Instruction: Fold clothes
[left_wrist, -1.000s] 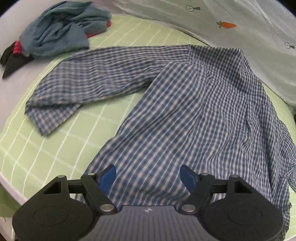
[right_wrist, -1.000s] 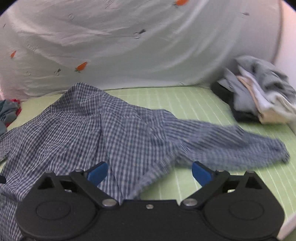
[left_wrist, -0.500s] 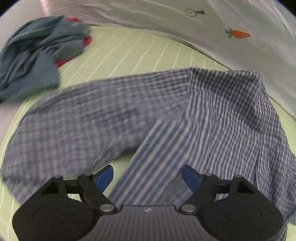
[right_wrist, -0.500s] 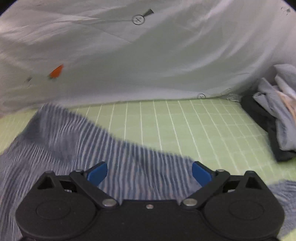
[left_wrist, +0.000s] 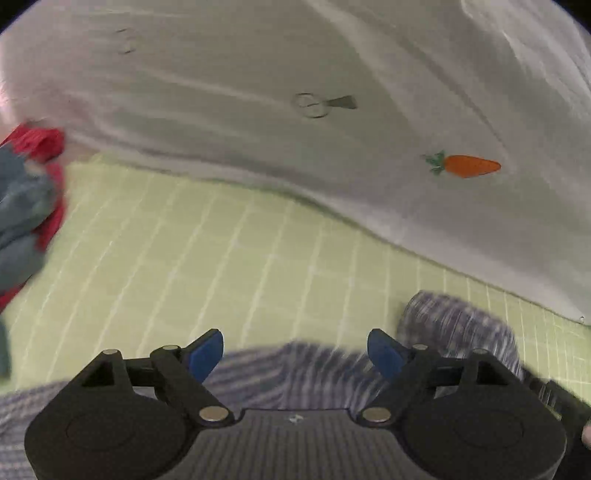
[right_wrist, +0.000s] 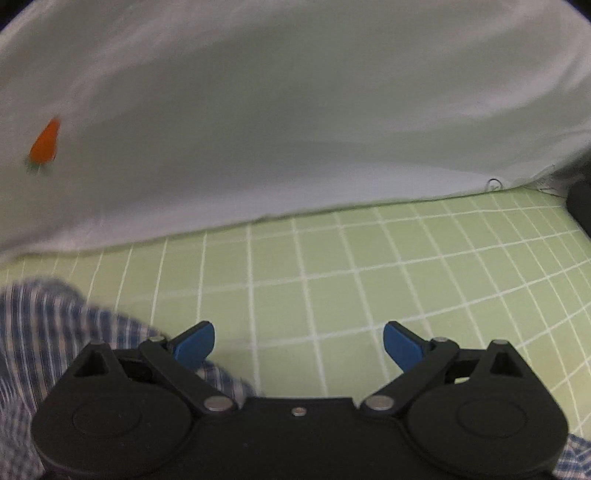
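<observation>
We see both the left gripper (left_wrist: 295, 349) and right gripper (right_wrist: 298, 343) spread wide, grasping nothing. The blurred checked shirt (left_wrist: 458, 325) seems to lie beneath them on the green sheet (right_wrist: 369, 266).

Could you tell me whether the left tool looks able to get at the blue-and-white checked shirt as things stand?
Probably yes. The left tool is open, and the blue-and-white checked shirt lies just past its tips on the green grid sheet, with nothing between.

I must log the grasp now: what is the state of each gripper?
Left gripper: open, holding nothing, over the checked shirt.
Right gripper: open, holding nothing, over the green sheet.
</observation>
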